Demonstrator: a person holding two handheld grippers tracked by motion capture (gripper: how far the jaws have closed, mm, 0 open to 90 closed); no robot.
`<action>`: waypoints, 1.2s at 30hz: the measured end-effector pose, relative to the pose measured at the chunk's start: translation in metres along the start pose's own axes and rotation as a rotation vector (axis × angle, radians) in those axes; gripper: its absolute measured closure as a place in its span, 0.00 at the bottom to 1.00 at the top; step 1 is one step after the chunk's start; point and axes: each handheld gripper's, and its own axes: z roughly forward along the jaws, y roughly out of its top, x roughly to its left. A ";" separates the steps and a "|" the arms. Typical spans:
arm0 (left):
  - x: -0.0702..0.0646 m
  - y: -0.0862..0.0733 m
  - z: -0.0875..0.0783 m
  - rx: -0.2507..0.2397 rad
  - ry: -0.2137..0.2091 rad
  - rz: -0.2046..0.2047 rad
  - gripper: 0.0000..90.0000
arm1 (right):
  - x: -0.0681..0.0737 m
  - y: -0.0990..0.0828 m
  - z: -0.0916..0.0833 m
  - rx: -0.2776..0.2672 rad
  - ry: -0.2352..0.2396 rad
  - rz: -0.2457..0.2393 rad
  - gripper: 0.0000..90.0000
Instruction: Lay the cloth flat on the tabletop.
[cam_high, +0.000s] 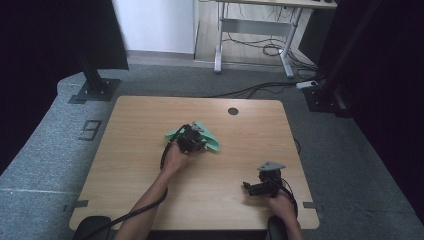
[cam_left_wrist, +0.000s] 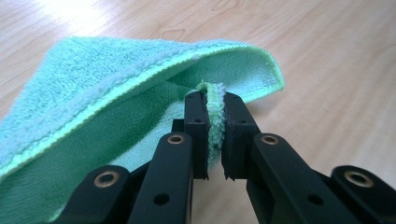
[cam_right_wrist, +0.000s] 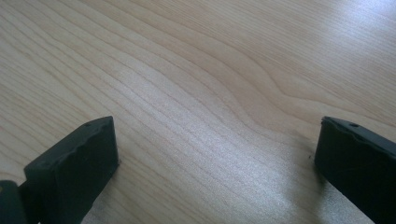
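Left gripper view: the left hand-held gripper (cam_left_wrist: 215, 135) pinches a thin fold of green cloth (cam_left_wrist: 102, 98) on the counter (cam_left_wrist: 327, 42), a shallow hold that might slip if lifted fast.

wooden table (cam_high: 130, 165), grey carpet (cam_high: 45, 155), white desk frame (cam_high: 252, 30)

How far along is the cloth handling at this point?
Done: the left gripper has its jaws pinched on an edge of the green terry cloth, one flap already raised off the wooden table. In hand: that grip. Left: laying the cloth down; the right gripper rests open, apart from it.
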 end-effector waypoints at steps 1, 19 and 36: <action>-0.001 0.000 -0.003 -0.002 -0.005 -0.002 0.91 | 0.000 0.000 0.000 0.000 0.000 0.000 0.00; -0.017 -0.037 -0.017 0.024 -0.115 -0.012 0.89 | 0.000 0.000 0.000 0.001 0.001 0.001 0.00; -0.024 -0.064 -0.008 0.011 -0.145 -0.009 0.88 | 0.002 0.011 0.002 0.027 0.039 -0.003 0.13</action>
